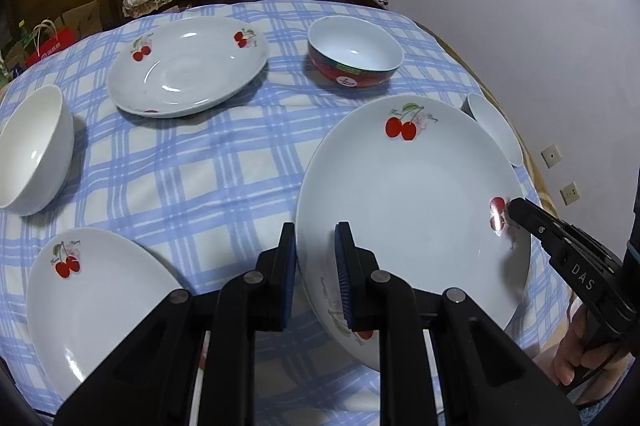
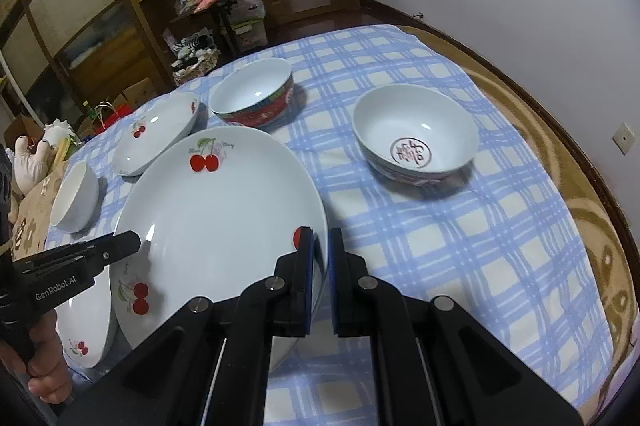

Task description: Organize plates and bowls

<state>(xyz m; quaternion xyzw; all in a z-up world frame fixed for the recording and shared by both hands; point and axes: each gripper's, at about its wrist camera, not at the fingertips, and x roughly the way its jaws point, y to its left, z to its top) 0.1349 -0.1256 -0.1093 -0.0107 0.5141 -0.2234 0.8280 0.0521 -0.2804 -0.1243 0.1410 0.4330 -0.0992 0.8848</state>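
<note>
Our left gripper [image 1: 316,258] and right gripper [image 2: 320,266] clamp opposite rims of one cherry plate [image 1: 408,202], lifted near the table's [image 2: 460,250] front edge, while two plates and three bowls remain unstacked.

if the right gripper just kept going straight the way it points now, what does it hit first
Apart from the large cherry plate that the right gripper already clamps by the rim, the line ahead seems to meet the checked tablecloth, in the bare stretch left of the white bowl with the red emblem. Depth is unclear.
</note>
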